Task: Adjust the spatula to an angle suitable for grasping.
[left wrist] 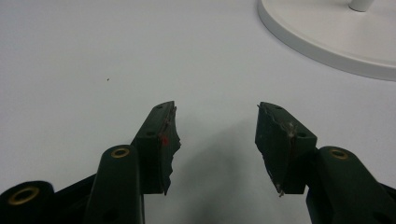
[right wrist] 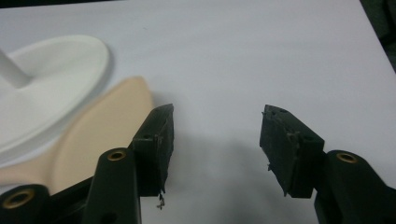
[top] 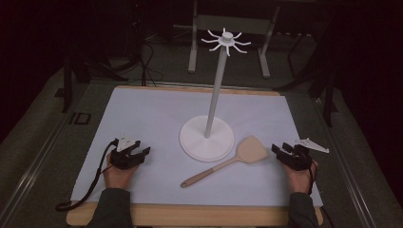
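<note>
A white stand with a round base (top: 206,142) and a tall pole topped by a ring of hooks (top: 226,40) rises mid-table. A beige spatula (top: 228,162) lies flat just right of the base, handle pointing toward the near edge. My left gripper (top: 142,153) rests on the white mat left of the base, open and empty; its jaws frame bare mat (left wrist: 215,112) with the base rim (left wrist: 327,51) beyond. At the right my other gripper (top: 280,149) is open too, beside the spatula's blade (right wrist: 100,135), not touching it.
The white mat (top: 157,114) covers a wooden tabletop with a wood edge (top: 190,214) at the front. A black cable (top: 88,187) trails from the left gripper to the near left corner. Dark floor and desk legs (top: 192,47) lie behind the table.
</note>
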`<state>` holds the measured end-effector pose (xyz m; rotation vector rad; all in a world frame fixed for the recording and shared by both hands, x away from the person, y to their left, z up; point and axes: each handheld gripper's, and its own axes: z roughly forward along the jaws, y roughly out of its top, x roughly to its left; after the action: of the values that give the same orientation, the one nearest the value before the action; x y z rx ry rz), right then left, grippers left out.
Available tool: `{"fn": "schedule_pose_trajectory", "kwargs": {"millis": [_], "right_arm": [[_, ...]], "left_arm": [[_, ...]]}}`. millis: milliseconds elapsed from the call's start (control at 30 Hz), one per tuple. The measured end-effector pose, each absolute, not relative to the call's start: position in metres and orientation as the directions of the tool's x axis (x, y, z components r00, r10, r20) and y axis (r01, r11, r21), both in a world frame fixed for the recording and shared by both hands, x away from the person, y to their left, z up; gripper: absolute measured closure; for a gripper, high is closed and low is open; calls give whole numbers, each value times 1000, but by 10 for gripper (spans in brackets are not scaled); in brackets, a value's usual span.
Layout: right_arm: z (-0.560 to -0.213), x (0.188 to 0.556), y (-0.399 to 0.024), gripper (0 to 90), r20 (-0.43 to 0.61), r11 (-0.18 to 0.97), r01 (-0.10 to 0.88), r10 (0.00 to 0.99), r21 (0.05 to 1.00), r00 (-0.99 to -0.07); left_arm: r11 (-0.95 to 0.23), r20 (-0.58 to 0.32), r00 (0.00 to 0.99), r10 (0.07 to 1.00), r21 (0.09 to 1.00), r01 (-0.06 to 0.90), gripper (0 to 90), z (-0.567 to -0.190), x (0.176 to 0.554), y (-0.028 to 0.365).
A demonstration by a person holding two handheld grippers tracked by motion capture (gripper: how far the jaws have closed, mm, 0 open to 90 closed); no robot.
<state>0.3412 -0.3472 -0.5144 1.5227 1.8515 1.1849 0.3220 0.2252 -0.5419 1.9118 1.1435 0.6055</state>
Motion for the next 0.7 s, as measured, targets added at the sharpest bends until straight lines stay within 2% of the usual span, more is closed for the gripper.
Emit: {"fn": "schedule_pose_trajectory", "kwargs": {"millis": [200, 367, 600, 667, 700], "right_arm": [[-500, 341, -326, 490, 116, 93, 525, 929, 846, -352], [-491, 343, -301, 560, 62, 188, 511, 900, 839, -432], [-491, 347, -270, 585, 18, 295, 500, 848, 814, -529], [-493, 349, -261, 634, 4, 323, 500, 837, 804, -548], [-494, 351, -257, 689, -2, 340, 499, 828, 797, -561]], "left_arm": [[-264, -1, 475, 880, 830, 491, 479, -542, 322, 225], [-264, -1, 476, 880, 831, 490, 477, -542, 322, 225], [-265, -2, 477, 879, 830, 491, 473, -542, 322, 225], [-266, -1, 478, 879, 830, 491, 473, -542, 322, 225], [-265, -2, 477, 879, 830, 492, 472, -542, 322, 225]]}}
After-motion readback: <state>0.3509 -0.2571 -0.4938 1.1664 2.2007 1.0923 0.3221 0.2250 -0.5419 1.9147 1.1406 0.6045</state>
